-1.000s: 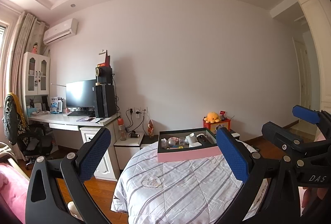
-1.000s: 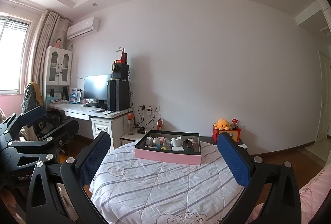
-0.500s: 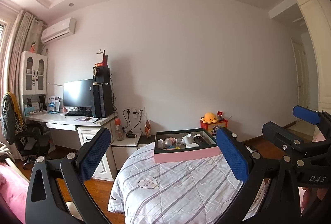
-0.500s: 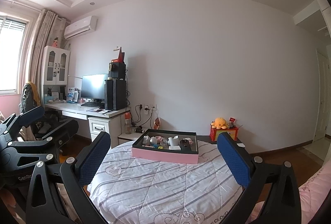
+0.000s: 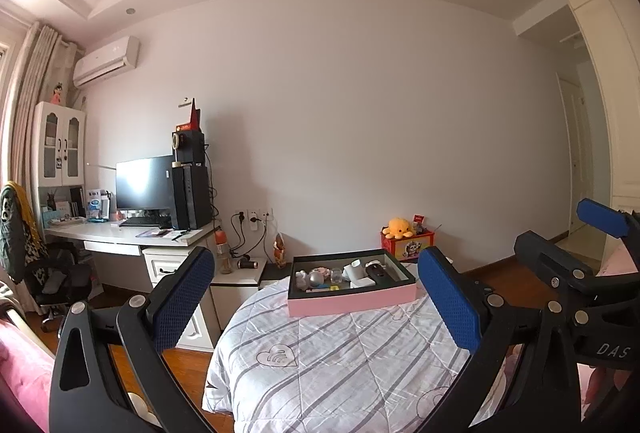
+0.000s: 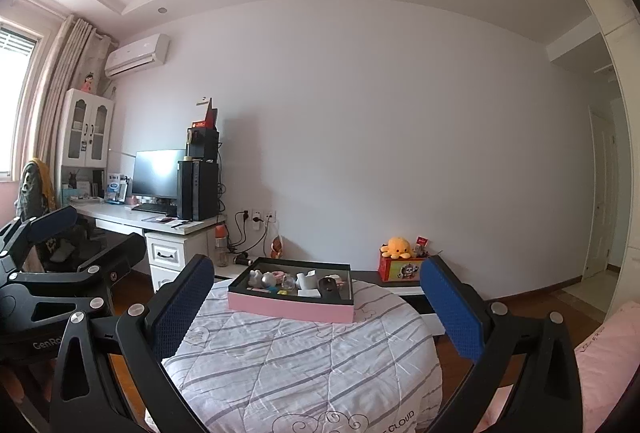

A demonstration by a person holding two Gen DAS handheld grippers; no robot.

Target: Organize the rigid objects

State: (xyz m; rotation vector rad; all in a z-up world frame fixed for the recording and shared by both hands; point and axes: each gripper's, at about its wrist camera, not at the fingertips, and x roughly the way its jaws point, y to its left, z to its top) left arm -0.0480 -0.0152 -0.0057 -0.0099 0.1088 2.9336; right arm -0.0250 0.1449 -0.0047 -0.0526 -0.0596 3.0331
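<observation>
A pink box (image 5: 352, 299) with a dark inside sits on the round table (image 5: 340, 365), on the far side, at about 12 o'clock from both grippers. The table has a striped quilt over it. Many small hard things lie inside the box: a gray ball (image 5: 316, 278), a white cup (image 5: 355, 268), a black mouse (image 5: 376, 270), a small glass jar (image 5: 336, 275) and more, all close together. They are too small to tell if they are sorted or just mixed up. I think this could be the time before someone reaches in to tidy them, or the time after, when the things are back in the box and the grippers are away from it. The quilt in front of the box is bare. Any next move into the box would need a slow, careful reach, because the things sit close and could bump each other. The left gripper (image 5: 316, 307) is held up and level, pointing at the box, well short of it. Its blue pads (image 5: 182, 297) stand wide apart and hold nothing. The right gripper (image 6: 314, 307) is the same: level, pointing at the box, wide apart, holding nothing. Each gripper shows at the edge of the other's view, at 9 and 3 o'clock, so they are side by side.
</observation>
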